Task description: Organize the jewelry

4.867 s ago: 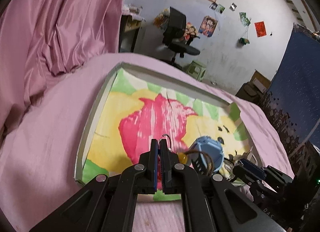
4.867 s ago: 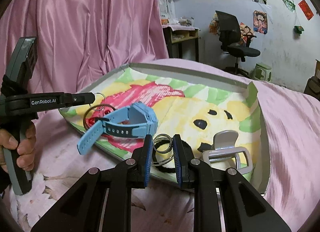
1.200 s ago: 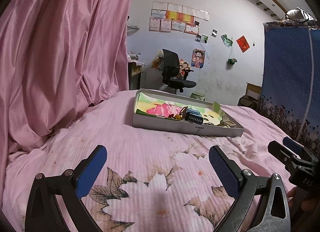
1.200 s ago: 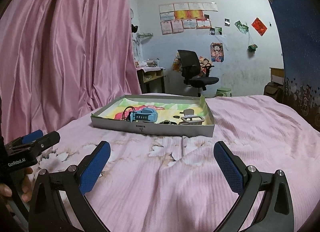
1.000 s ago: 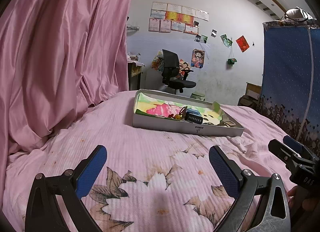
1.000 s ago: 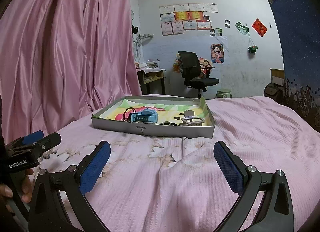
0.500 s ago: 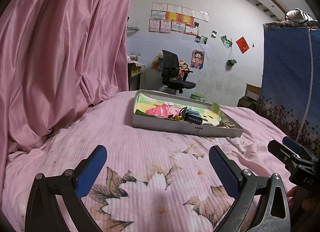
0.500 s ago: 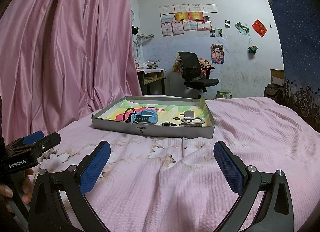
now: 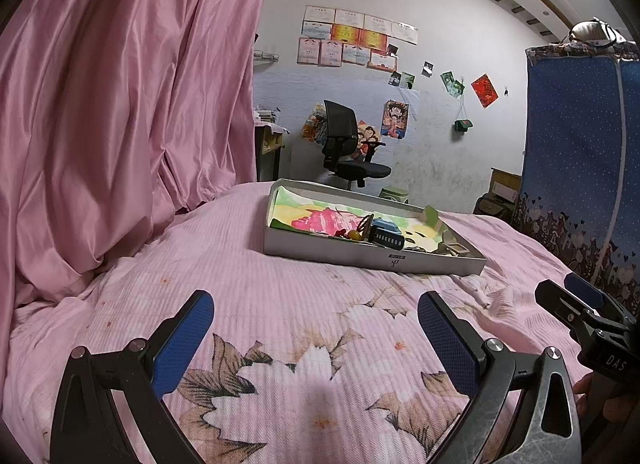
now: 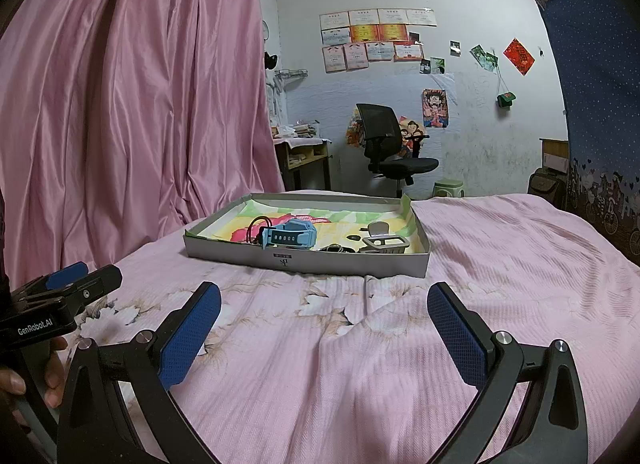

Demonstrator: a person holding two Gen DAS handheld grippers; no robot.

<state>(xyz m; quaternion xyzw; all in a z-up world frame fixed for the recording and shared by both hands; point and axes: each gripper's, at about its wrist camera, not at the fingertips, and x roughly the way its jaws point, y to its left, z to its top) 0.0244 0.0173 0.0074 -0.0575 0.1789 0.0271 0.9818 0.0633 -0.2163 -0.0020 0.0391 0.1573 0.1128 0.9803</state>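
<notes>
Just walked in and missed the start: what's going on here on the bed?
A person holds a two-finger gripper in each hand. Both the left gripper and the right gripper hang open and empty over the pink bedspread, short of the shallow box. In the box lie a blue watch, a silver hair clip and some rings.

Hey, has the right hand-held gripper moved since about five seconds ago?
Yes. The right hand-held gripper pulled back from the tray, which now sits well ahead on the bed; its jaws went from nearly shut to wide open.
</notes>
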